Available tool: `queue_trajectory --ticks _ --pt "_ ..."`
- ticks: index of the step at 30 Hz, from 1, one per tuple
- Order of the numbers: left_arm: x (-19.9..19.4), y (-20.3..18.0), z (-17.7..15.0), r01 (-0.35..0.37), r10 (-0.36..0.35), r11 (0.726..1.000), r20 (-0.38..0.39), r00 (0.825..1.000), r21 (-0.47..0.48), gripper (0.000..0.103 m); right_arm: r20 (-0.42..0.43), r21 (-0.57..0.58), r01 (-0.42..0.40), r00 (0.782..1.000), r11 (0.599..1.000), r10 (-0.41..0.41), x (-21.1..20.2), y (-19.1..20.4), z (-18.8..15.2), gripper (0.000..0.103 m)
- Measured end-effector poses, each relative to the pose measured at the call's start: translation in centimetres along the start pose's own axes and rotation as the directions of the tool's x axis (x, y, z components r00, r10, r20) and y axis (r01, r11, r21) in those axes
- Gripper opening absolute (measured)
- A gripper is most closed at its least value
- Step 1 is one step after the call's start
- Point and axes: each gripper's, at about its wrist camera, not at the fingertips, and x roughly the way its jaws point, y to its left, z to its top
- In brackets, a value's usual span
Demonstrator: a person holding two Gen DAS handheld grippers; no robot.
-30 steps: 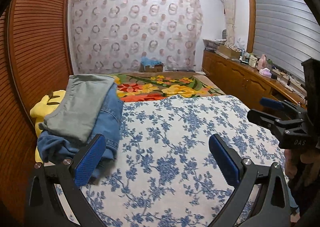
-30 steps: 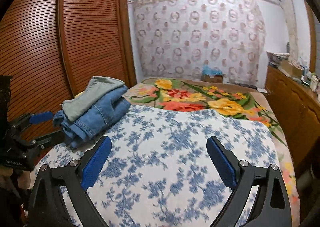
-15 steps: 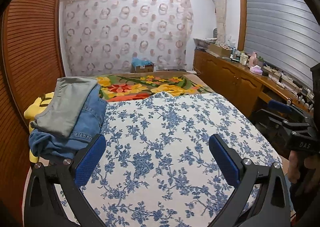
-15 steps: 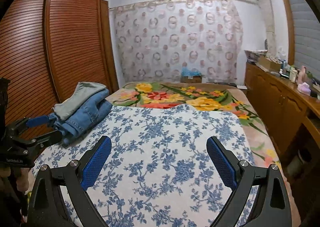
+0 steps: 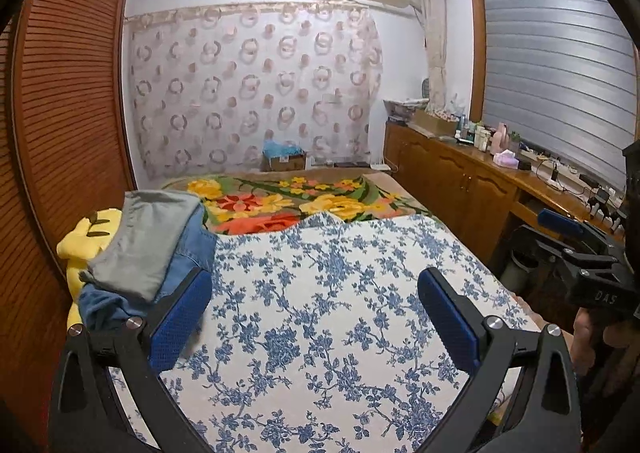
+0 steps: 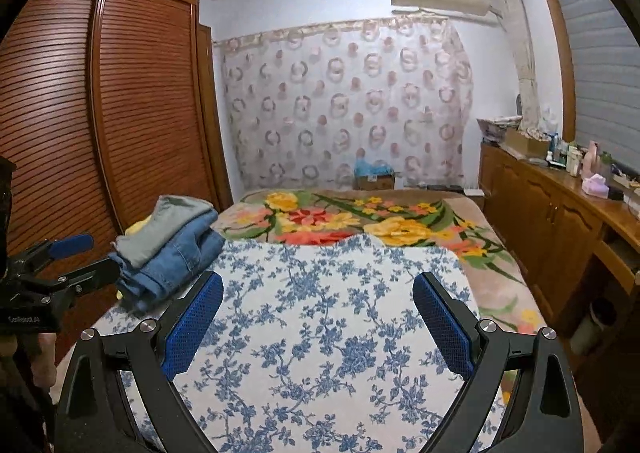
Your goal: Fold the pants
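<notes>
Left gripper (image 5: 314, 317) and right gripper (image 6: 318, 321), both with fingers spread wide and empty, above the blue-flowered sheet (image 5: 320, 313) on the bed (image 6: 496, 273). Folded pants: grey pair (image 5: 148, 241) stacked on jeans (image 6: 176, 265), at the bed's left edge. A yellow item (image 5: 86, 237) beneath, largely hidden, is possibly a plush toy.

Black gripper (image 5: 312, 317) frame, blue pads (image 5: 180, 317), silver screws (image 5: 493, 322)

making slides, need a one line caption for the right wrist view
Open right gripper over a blue floral sheet; folded pants stacked at the bed's left edge.
</notes>
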Motion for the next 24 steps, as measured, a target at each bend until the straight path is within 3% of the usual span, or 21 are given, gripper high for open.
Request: queue_trajectory --ticks 9,24 --pt "-2.0 0.5 0.8 -0.009 0.009 1.000 0.039 0.999 -0.004 0.103 0.055 -0.008 0.015 0.998 1.000 -0.014 -1.5 0.3 -0.5 0.096" --pt "-2.2 1.0 0.6 -0.023 0.024 1.000 0.042 0.999 -0.019 0.103 0.050 -0.014 0.014 0.999 1.000 -0.013 -0.7 0.0 -1.2 0.096"
